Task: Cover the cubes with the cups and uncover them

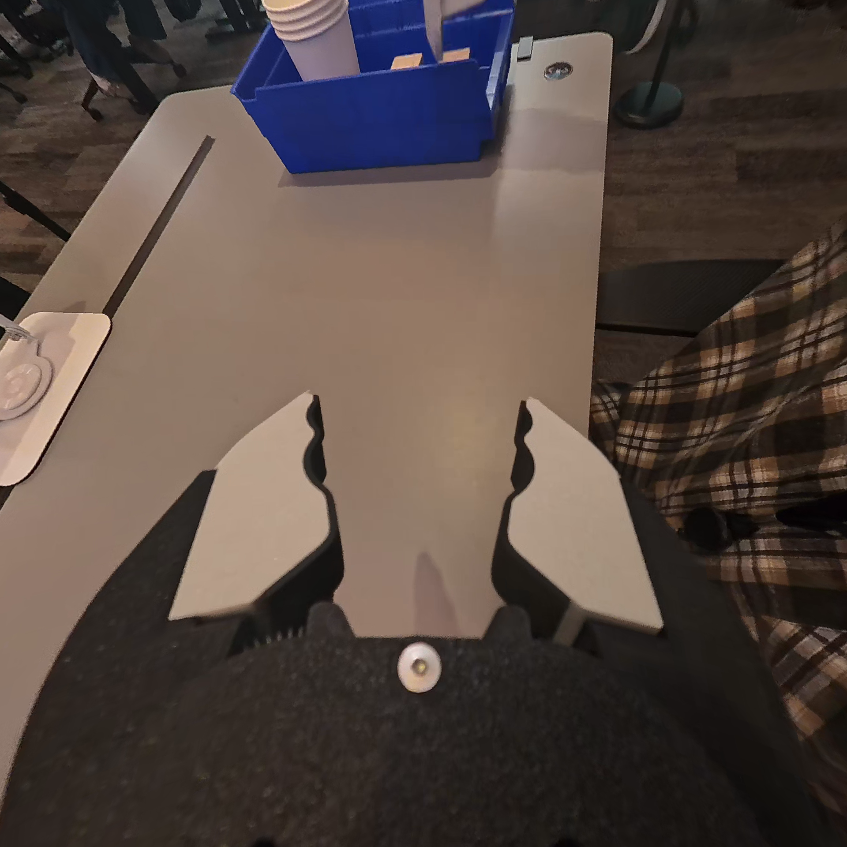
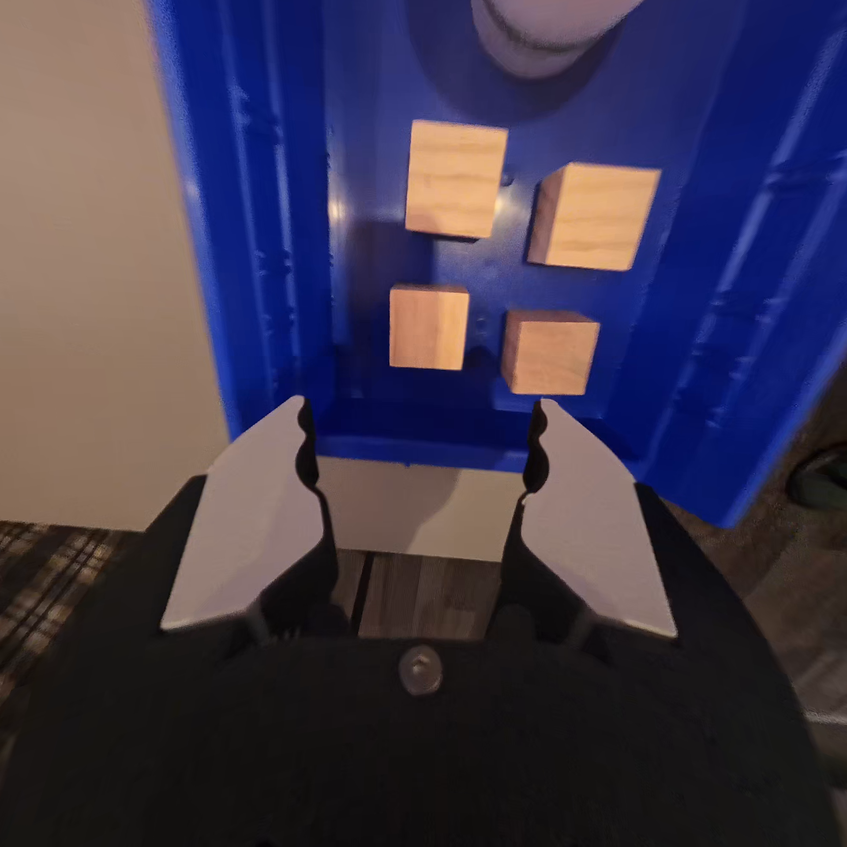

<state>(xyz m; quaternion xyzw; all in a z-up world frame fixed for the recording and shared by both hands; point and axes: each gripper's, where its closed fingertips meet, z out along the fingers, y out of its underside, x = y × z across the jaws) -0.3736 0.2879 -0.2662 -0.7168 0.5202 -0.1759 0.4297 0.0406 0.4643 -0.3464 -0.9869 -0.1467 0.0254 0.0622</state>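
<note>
Right view alone shows four cubes [image 2: 499, 256]; left view, stacked cups [image 1: 316, 36].

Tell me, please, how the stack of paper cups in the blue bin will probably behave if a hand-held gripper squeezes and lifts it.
The stack of paper cups looks thin-walled, so a hard squeeze would probably dent it. It is tall and stands narrow end down in the blue bin, so a push may tip it. Nested rims suggest that one cup might lift off alone.
</note>
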